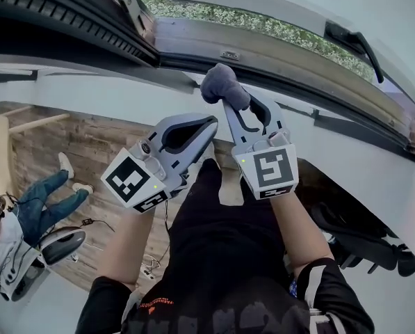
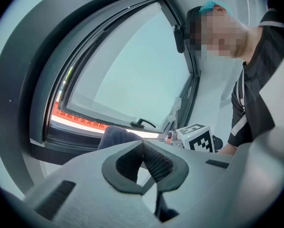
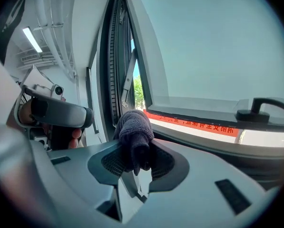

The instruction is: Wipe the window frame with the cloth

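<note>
A bunched grey cloth point(image 1: 223, 85) is clamped in my right gripper point(image 1: 236, 103), which is shut on it and holds it up just below the grey window frame point(image 1: 263, 56). The right gripper view shows the cloth point(image 3: 134, 129) sticking up from between the jaws, close to the frame's lower rail point(image 3: 203, 137). My left gripper point(image 1: 211, 125) hangs beside it, slightly lower and to the left, shut with nothing in it. In the left gripper view its jaws meet at the tips, and the cloth point(image 2: 114, 137) peeks out behind them.
The window sash stands swung open, with a black handle point(image 1: 356, 42) on it and greenery outside. White wall point(image 1: 89, 92) runs below the frame. Another person's legs in jeans point(image 1: 51, 199) are at the left, and a black chair point(image 1: 363, 243) at the right.
</note>
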`<state>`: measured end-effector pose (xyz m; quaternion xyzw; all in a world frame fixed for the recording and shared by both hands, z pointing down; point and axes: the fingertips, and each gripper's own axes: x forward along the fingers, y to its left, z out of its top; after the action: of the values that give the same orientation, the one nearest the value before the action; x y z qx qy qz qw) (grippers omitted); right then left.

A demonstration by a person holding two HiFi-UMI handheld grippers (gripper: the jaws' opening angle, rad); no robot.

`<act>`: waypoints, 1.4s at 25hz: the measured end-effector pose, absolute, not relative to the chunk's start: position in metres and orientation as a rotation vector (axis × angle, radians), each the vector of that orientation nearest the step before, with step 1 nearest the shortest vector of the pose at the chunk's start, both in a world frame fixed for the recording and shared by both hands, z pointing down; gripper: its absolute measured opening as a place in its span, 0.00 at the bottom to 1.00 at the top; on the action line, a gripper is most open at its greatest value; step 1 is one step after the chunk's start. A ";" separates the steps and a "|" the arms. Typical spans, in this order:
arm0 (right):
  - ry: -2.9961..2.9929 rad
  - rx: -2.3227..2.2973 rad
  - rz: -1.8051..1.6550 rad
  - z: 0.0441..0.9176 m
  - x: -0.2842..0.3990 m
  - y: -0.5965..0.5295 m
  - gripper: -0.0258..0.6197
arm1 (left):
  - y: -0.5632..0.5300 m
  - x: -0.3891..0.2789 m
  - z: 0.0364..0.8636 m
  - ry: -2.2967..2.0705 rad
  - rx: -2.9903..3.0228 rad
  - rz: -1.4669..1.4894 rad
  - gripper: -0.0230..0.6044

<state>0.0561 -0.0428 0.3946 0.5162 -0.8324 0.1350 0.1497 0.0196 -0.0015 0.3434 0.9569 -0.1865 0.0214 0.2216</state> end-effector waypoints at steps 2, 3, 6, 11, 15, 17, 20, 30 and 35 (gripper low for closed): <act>-2.418 1.477 0.384 0.381 0.055 -0.042 0.20 | -0.004 0.015 0.337 -0.528 2.652 0.049 0.07; -2.432 1.472 0.375 0.374 0.055 -0.042 0.20 | -0.005 0.013 0.334 -0.534 2.656 0.044 0.07; -2.464 1.478 0.357 0.351 0.058 -0.042 0.20 | -0.009 0.008 0.323 -0.552 2.668 0.032 0.07; -2.491 1.505 0.318 0.309 0.070 -0.041 0.20 | -0.011 0.004 0.301 -0.568 2.693 0.011 0.07; -2.488 1.540 0.280 0.285 0.089 -0.041 0.20 | -0.016 0.008 0.286 -0.579 2.713 -0.005 0.07; -2.487 1.553 0.278 0.276 0.098 -0.038 0.20 | -0.016 0.011 0.279 -0.581 2.720 -0.005 0.07; -2.487 1.572 0.260 0.257 0.110 -0.036 0.20 | -0.020 0.017 0.264 -0.580 2.743 -0.017 0.07; -2.473 1.652 0.192 0.208 0.157 -0.022 0.20 | -0.025 0.056 0.213 -0.522 2.836 -0.068 0.07; -2.458 1.693 0.159 0.192 0.186 -0.009 0.20 | -0.017 0.082 0.198 -0.468 2.865 -0.089 0.07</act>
<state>0.1861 -0.0090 0.1918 0.5648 -0.8200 0.0530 0.0760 0.0822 -0.0168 0.1977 0.9795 -0.1600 -0.0304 0.1183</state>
